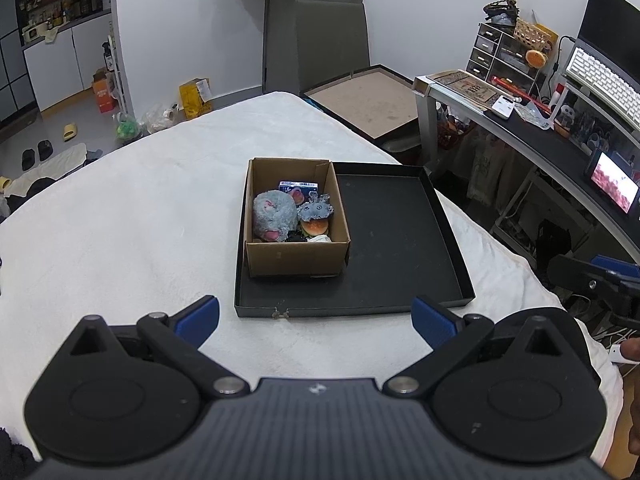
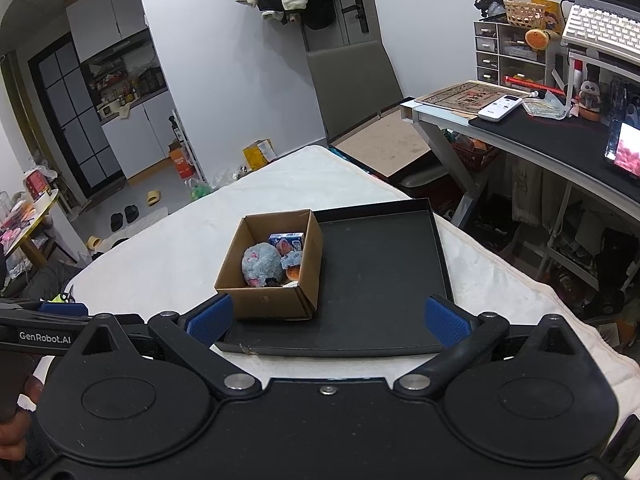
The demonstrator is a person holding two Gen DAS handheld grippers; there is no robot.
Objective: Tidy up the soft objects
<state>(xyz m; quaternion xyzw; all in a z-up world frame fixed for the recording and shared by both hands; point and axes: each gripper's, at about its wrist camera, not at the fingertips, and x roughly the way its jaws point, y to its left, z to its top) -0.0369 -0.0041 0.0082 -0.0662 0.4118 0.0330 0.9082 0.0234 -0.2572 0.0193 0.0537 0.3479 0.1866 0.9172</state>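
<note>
Your left gripper [image 1: 316, 316] sits at the bottom of its frame with its blue pads spread wide and nothing between them. Your right gripper [image 2: 326, 318] is the same: wide, empty, held back from the work. That stance suits looking things over, not grabbing.

The soft things are gathered in the cardboard box [image 1: 296, 258], just above the middle of the left view. You can make out a grey plush [image 1: 274, 216] on the box's left side, a small burger toy [image 1: 316, 226] to its right, and a blue card [image 1: 298, 187] leaning at the back wall. The box stands in the left part of the black tray [image 1: 400, 240], whose right half is bare. The tray rests on the white cover [image 1: 120, 220].

Nothing soft lies loose on the cover or the tray, so the sorting looks close to finished. In the right view the box [image 2: 272, 304] appears just behind your left pad.
</note>
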